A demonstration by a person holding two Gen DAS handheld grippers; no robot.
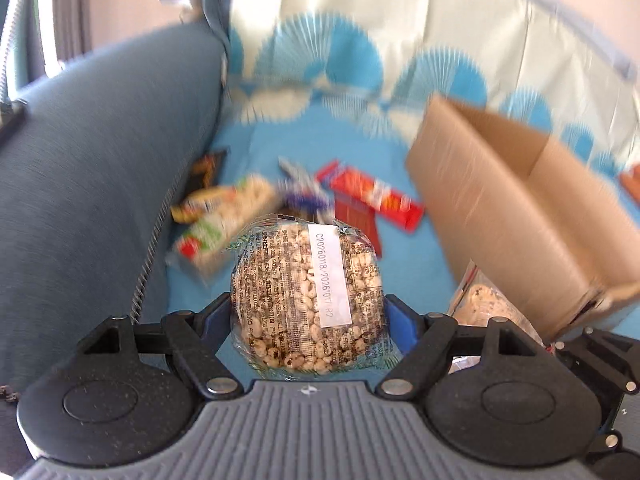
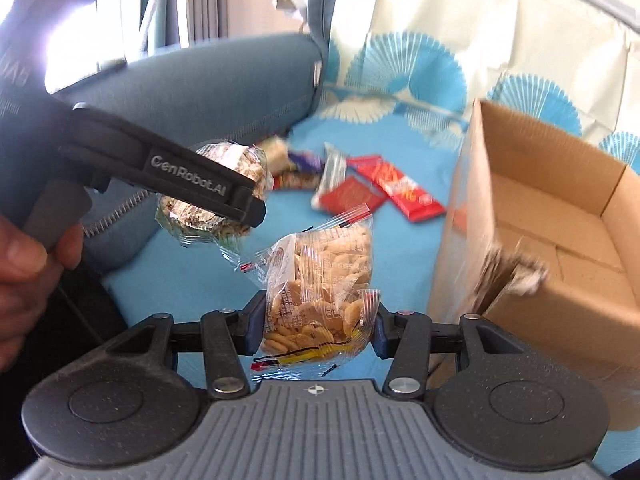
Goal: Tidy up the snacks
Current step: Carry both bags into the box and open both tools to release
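My left gripper (image 1: 308,320) is shut on a round puffed-grain cake pack (image 1: 308,292) with a white date label, held above the blue sheet. In the right wrist view the left gripper (image 2: 244,200) shows at left, with the same pack (image 2: 188,216) in it. My right gripper (image 2: 318,328) is shut on a clear bag of small biscuits (image 2: 320,292), held above the sheet just left of the open cardboard box (image 2: 560,240). The box also shows in the left wrist view (image 1: 512,208), at right.
Loose snacks lie on the blue sheet (image 2: 400,256) ahead: red packs (image 2: 404,192), a purple wrapper (image 1: 304,192), green and white packs (image 1: 224,216). A grey-blue cushion (image 1: 92,184) rises on the left. A patterned cloth (image 2: 420,32) covers the back.
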